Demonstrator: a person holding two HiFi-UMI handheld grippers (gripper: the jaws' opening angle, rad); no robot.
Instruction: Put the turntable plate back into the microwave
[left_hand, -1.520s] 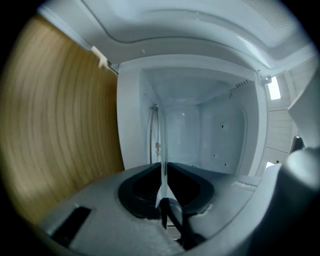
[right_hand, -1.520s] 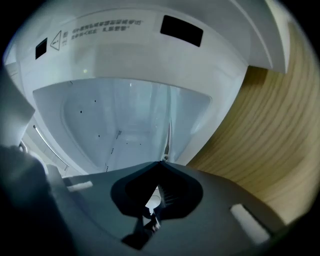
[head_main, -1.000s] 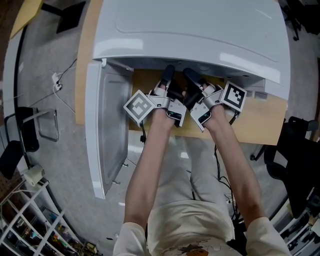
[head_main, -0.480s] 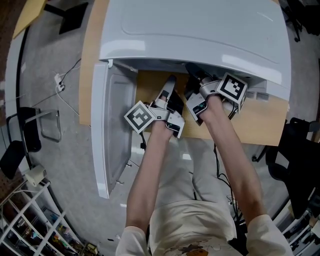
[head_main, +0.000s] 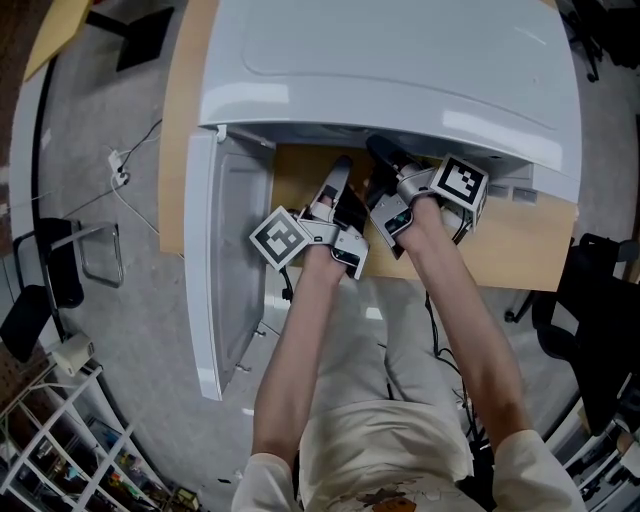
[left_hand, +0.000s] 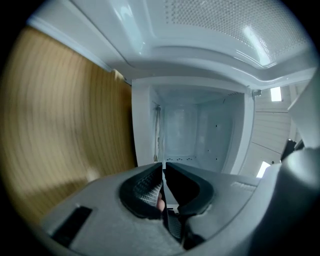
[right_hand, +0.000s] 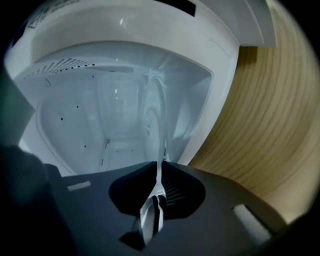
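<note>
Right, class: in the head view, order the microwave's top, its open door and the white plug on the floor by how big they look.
1. microwave's top: largest.
2. open door.
3. white plug: smallest by far, though it lies farther from the camera, which shrinks it.

Person is wearing a cream short-sleeved T-shirt (head_main: 370, 455), its sleeves (head_main: 258, 468) ending above the elbows. An orange-and-brown print (head_main: 385, 497) is showing at the chest. Light grey trousers (head_main: 350, 340) are showing creased at the lap.
</note>
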